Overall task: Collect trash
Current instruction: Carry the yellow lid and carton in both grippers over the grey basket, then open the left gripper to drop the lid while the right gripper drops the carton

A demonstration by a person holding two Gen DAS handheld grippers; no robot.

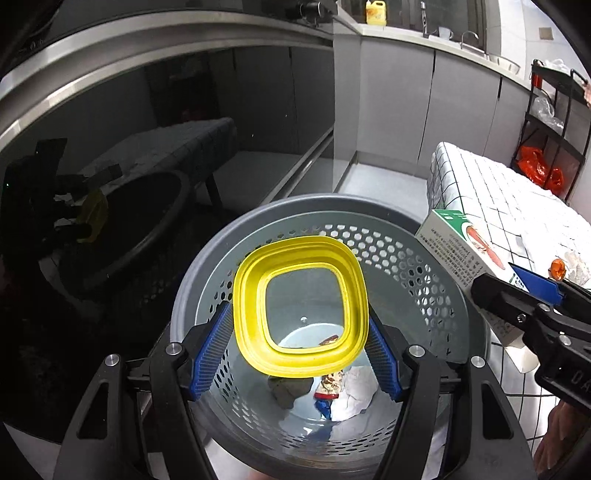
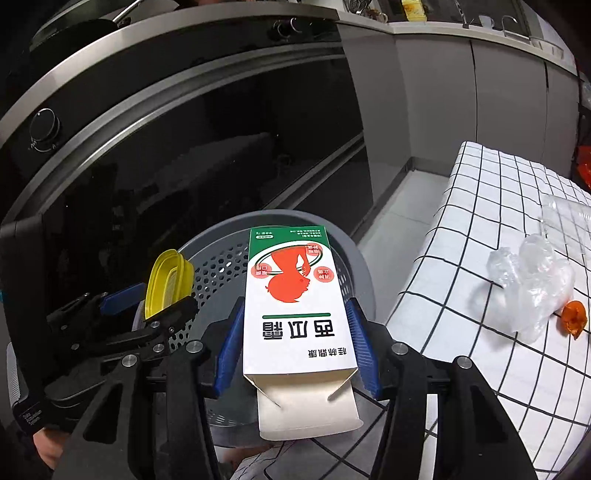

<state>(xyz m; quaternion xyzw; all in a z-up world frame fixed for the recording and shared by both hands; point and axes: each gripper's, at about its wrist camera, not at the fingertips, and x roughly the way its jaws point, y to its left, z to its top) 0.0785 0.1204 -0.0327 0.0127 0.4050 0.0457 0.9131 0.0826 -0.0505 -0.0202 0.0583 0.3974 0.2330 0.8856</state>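
R gripper (image 2: 295,343) jaws clamping carton (image 2: 291,306), over grey basket (image 2: 218,266), L gripper (image 2: 147,314) w/ yellow lid (image 2: 166,284)

A home kitchen. A dark glass oven door (image 2: 184,155) with a control knob (image 2: 44,129) sits under a steel-edged counter, grey cabinets (image 1: 424,103) run beneath a worktop carrying a sink tap (image 1: 424,18) and a yellow detergent jug (image 1: 376,11). A bench under a checked cloth (image 2: 480,258) and a black wire rack (image 1: 554,122) stand nearby.
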